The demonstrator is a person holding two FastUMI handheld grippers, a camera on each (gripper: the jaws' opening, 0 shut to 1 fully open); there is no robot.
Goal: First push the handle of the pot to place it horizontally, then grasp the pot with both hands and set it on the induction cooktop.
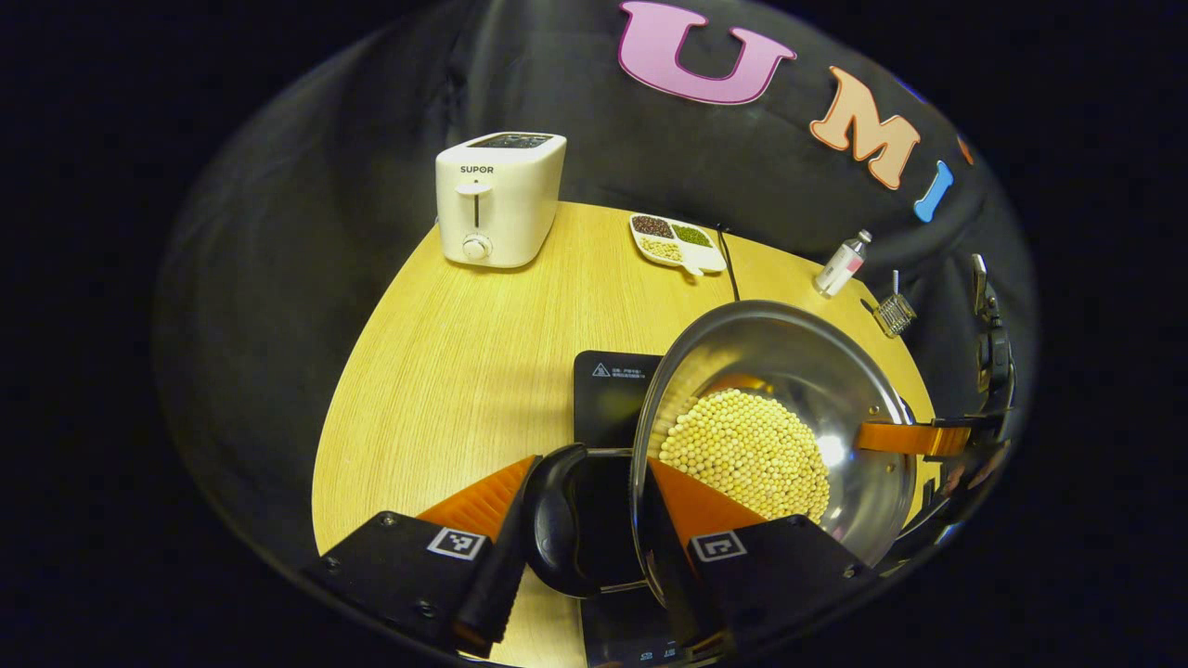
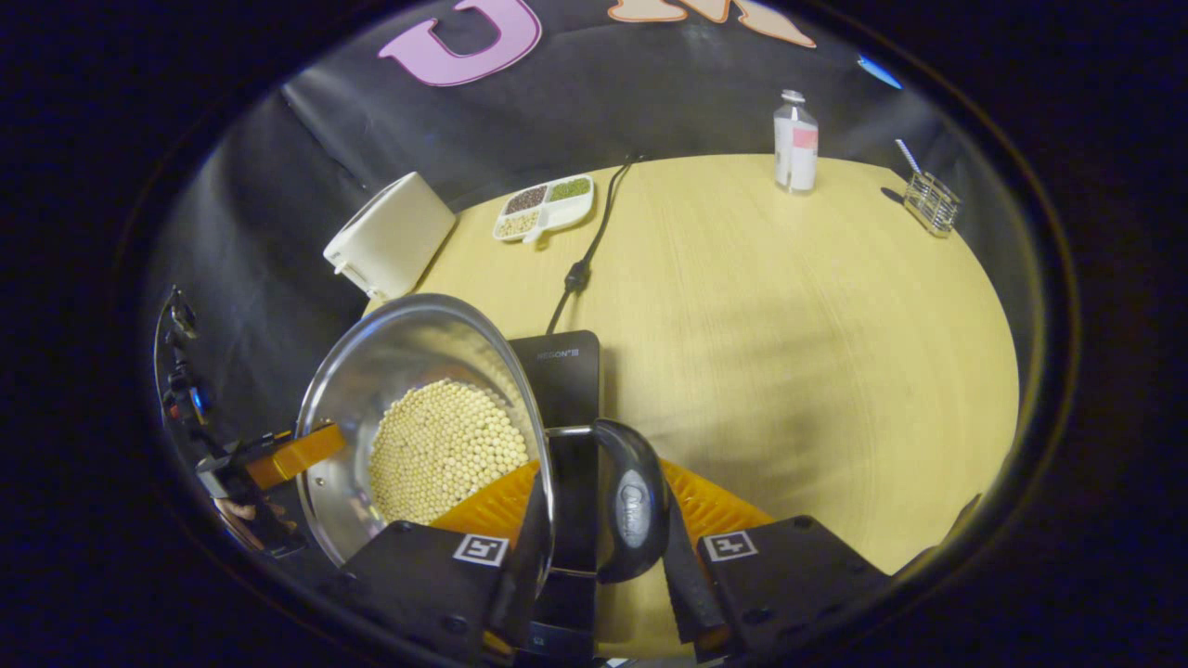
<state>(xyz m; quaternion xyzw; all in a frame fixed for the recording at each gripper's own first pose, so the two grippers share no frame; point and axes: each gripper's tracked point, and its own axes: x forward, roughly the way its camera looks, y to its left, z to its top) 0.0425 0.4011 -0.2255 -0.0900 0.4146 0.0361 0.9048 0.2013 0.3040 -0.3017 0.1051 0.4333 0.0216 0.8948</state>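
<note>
The pot (image 1: 770, 417), filled with pale beans (image 1: 747, 455), is held over the black induction cooktop (image 1: 608, 394) near the middle of the table (image 1: 464, 371). The left gripper (image 1: 594, 547) is clenched on one black side handle (image 1: 552, 520). The right gripper (image 2: 603, 557) is clenched on the opposite handle (image 2: 631, 501).

Silver pot (image 1: 798, 371) holds pale yellow beans (image 1: 747, 450) over black cooktop (image 1: 608, 390).
</note>
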